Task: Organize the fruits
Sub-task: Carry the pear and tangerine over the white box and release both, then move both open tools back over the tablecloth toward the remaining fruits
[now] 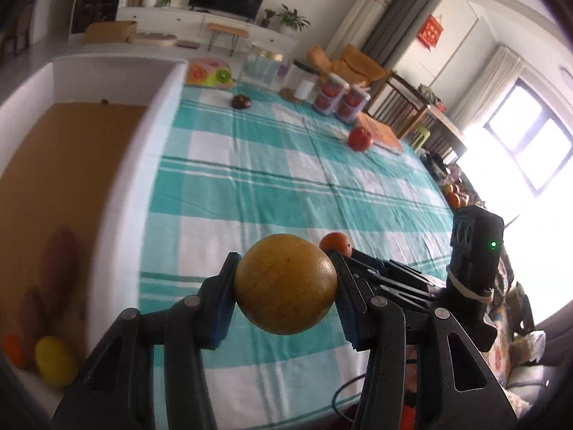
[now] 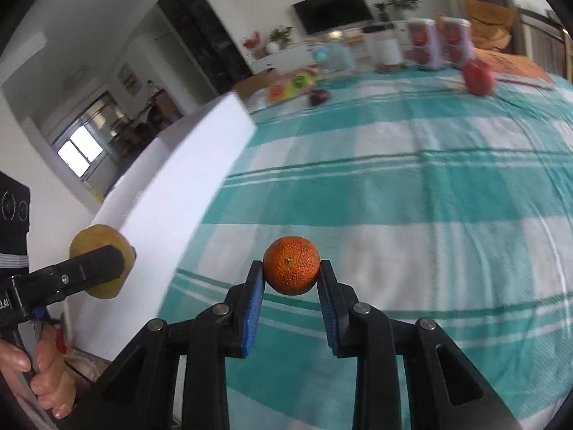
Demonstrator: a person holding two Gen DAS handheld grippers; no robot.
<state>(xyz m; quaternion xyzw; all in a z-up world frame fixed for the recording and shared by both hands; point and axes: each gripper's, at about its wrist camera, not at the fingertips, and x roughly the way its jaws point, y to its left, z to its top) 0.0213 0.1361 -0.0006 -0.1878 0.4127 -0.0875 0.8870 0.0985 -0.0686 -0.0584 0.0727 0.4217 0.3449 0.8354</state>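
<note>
now left gripper (image 1: 285,288) jaws clamp yellow-brown fruit (image 1: 285,288); right gripper (image 2: 291,276) jaws pinch orange (image 2: 291,270)

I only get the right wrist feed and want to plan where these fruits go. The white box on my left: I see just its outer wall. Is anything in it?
Observer: Yes. The left wrist view looks into the white box: a yellow fruit lies on its brown floor, near the closest corner.
Operator: Anything else in there?
Observer: Blurred reddish-brown long shapes lie beside it; I cannot tell what they are.
Operator: My view shows the left gripper only side-on. Is its grip good?
Observer: The left gripper holds the yellow-brown round fruit between both blue pads, centred, above the checked cloth.
</note>
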